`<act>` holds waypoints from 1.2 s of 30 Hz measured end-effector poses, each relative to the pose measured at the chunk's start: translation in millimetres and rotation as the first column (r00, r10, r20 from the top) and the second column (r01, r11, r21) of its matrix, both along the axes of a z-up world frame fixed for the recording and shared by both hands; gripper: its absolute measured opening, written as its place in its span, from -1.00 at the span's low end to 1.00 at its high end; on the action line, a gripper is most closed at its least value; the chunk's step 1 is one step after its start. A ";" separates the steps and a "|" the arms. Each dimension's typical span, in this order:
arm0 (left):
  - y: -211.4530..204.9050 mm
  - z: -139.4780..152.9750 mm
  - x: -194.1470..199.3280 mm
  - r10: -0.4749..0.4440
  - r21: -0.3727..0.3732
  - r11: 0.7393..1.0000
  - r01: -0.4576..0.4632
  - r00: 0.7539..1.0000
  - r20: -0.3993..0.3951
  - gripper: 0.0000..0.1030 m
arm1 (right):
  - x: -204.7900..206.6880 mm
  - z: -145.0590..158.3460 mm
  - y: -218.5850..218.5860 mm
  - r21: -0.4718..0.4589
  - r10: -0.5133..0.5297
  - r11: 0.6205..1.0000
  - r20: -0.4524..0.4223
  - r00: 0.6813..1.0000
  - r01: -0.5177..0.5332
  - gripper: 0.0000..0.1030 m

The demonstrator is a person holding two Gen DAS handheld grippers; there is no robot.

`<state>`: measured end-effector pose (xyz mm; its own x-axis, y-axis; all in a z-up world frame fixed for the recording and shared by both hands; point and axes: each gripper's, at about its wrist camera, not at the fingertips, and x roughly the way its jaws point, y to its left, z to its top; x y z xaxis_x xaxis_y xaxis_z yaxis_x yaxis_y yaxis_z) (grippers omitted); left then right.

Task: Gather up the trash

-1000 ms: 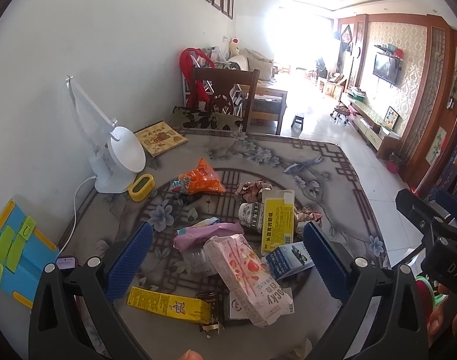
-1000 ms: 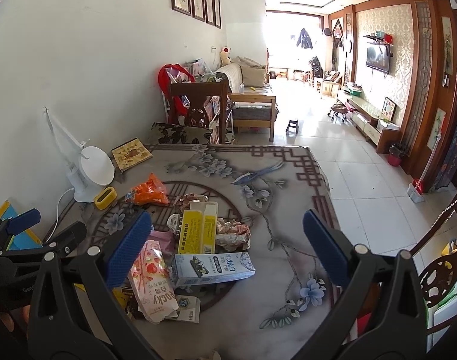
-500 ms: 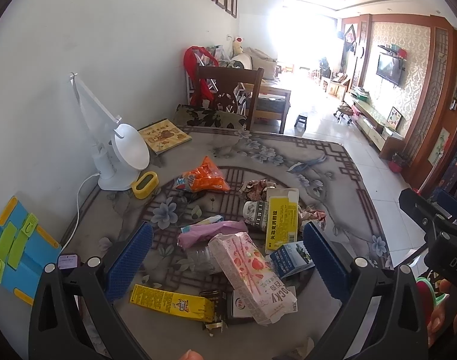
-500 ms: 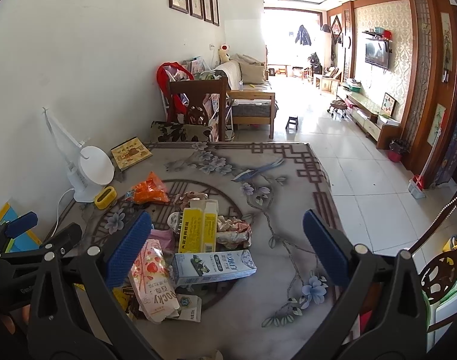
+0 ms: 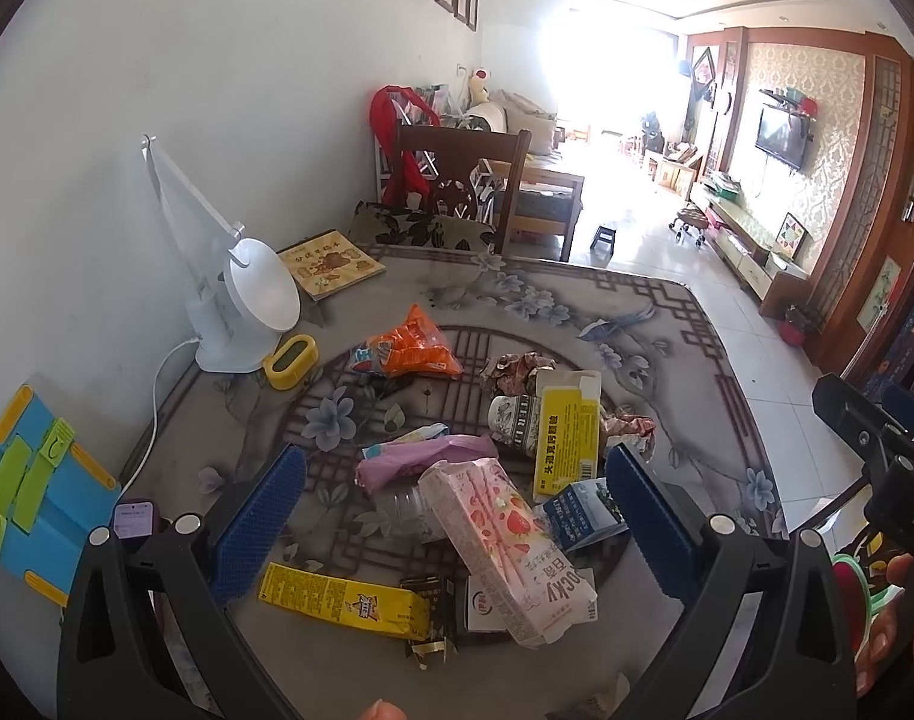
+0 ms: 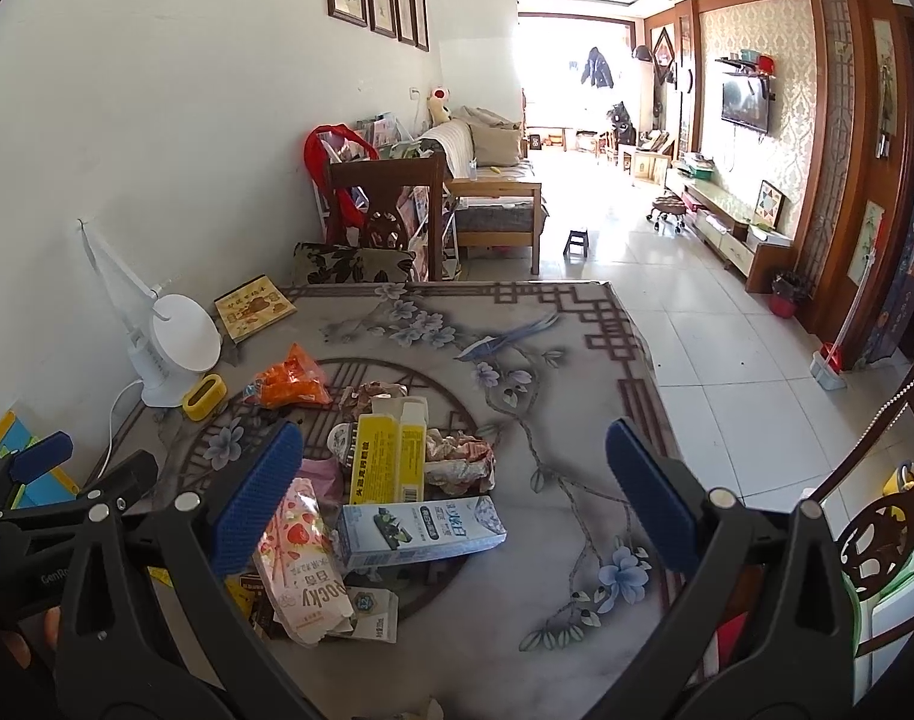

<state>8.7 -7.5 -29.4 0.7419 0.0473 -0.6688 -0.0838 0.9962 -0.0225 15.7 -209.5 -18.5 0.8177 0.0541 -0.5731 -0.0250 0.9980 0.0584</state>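
A heap of trash lies on the patterned table (image 5: pixel 667 324). It holds a pink Pocky box (image 5: pixel 505 546) (image 6: pixel 304 558), a yellow medicine box (image 5: pixel 565 441) (image 6: pixel 388 459), a blue-white carton (image 5: pixel 583 513) (image 6: pixel 421 531), a pink bag (image 5: pixel 427 462), an orange snack bag (image 5: pixel 415 351) (image 6: pixel 292 387), a flat yellow box (image 5: pixel 343 600) and crumpled wrappers (image 6: pixel 460 459). My left gripper (image 5: pixel 454 522) hovers open above the heap's near side. Over the blue-white carton my right gripper (image 6: pixel 454 495) is open too. Neither holds anything.
A white desk lamp (image 5: pixel 241 306), a yellow timer (image 5: pixel 290 360) and a book (image 5: pixel 331 264) stand at the table's left. A blue-green stand (image 5: pixel 31 492) and a phone (image 5: pixel 134 517) lie near left. A wooden chair (image 5: pixel 457 180) is behind the table. Tiled floor (image 6: pixel 727 354) opens to the right.
Both cameras have crept slightly forward and down toward the heap. Both grippers stay open, and no trash has moved.
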 end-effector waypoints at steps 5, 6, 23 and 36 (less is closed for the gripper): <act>2.7 -3.2 0.3 0.008 -0.005 1.000 -0.008 1.000 0.000 0.85 | 1.8 -0.7 0.3 -0.002 0.000 1.000 -0.004 1.000 0.000 0.94; 4.3 -3.9 0.8 0.010 -0.006 1.000 -0.010 1.000 -0.001 0.85 | 1.3 -0.6 -0.2 -0.001 0.000 1.000 -0.003 1.000 0.000 0.94; 67.4 -47.1 6.5 0.078 -0.127 0.988 -0.092 0.990 -0.116 0.85 | 40.9 -77.3 15.6 -0.044 0.149 0.985 -0.288 0.946 -0.169 0.94; 121.6 -122.0 -8.7 -0.139 -0.066 0.990 0.125 0.947 -0.289 0.84 | 66.1 -172.7 127.9 0.169 0.406 0.910 -0.543 0.735 -0.378 0.93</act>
<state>0.0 114.1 -151.3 0.5114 -0.0738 -0.8562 0.0381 0.9973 -0.0632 81.8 -81.5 -191.2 0.2583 0.3352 -0.9061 -0.3625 0.9030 0.2307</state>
